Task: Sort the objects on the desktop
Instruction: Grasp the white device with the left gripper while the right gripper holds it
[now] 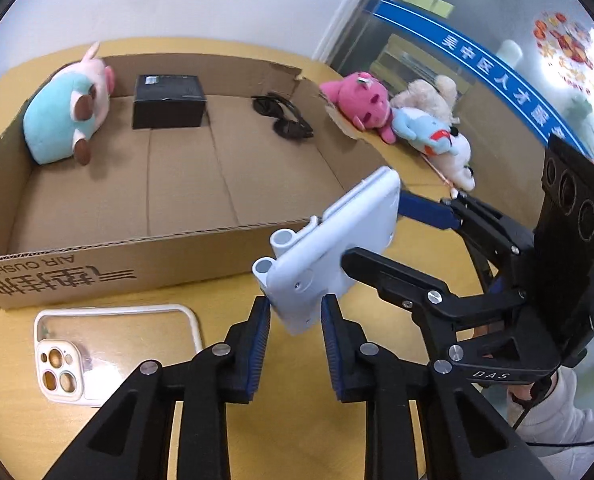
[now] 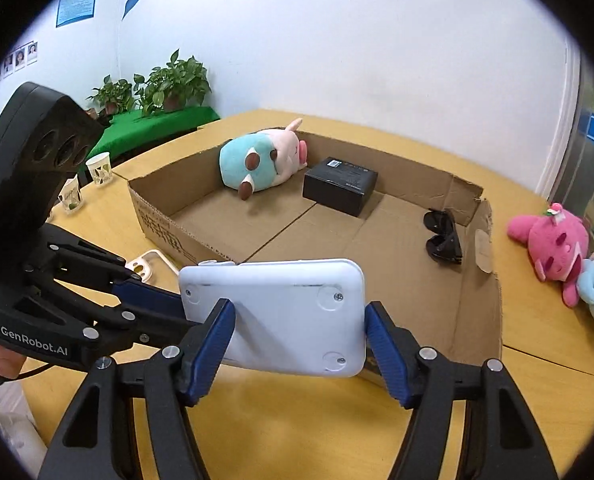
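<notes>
Both grippers hold one white plastic device (image 1: 337, 248) in the air, just in front of the cardboard box (image 1: 109, 256). My left gripper (image 1: 296, 312) is shut on its lower corner. My right gripper (image 2: 297, 332) is shut across its width, and the device (image 2: 281, 312) shows its underside with screws. The right gripper also appears in the left wrist view (image 1: 377, 232). Inside the box lie a cow plush (image 1: 67, 114), a black box (image 1: 168, 100) and sunglasses (image 1: 283, 116).
A clear phone case (image 1: 109, 348) lies on the yellow table (image 1: 297, 420) left of my left gripper. A pink plush (image 1: 361, 100), a blue plush (image 1: 425, 130) and a beige plush (image 1: 429, 94) lie right of the box. Paper cups (image 2: 99, 168) stand at the far left.
</notes>
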Demonstrator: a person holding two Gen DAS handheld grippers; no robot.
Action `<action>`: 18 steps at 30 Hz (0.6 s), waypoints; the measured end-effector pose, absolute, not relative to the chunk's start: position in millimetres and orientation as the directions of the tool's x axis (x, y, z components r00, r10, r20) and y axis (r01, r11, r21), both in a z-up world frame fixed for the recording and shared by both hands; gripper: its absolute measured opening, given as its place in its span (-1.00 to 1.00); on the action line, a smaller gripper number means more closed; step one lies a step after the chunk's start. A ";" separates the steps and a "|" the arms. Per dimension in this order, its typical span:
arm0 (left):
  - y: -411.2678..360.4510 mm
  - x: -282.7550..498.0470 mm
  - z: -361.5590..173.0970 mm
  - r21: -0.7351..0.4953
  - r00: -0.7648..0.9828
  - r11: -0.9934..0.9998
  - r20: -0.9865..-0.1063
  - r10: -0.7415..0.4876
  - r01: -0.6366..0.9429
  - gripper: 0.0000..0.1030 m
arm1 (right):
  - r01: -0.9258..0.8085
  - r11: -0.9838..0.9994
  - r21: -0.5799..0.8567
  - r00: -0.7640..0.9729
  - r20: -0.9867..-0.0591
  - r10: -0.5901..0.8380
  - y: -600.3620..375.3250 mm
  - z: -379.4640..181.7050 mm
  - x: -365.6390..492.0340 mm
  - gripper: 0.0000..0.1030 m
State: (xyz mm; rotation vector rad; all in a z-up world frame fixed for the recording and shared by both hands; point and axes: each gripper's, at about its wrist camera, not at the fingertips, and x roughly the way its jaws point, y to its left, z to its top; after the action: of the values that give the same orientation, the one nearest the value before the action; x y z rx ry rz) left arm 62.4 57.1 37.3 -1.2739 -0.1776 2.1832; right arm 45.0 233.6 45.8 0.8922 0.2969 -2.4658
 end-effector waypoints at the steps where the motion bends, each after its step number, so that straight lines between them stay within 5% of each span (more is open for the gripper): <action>1: 52.8 60.0 35.7 -0.396 -0.368 -0.821 -0.752 0.547 -0.411 -0.57 | 0.526 -0.850 -0.021 -0.651 -0.654 -0.386 233.0 43.7 42.4 0.21; 18: 31.5 -21.8 88.6 -0.345 -0.471 -0.846 -0.715 0.517 -0.405 -0.57 | 0.500 -0.861 0.095 -0.635 -0.636 -0.439 221.8 70.2 -29.3 0.07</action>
State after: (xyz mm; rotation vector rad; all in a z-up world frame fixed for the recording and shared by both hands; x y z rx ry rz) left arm -21.8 31.5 88.6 -1.1804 -0.1719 2.3050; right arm -29.3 221.8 70.2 0.9183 0.1221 -2.4457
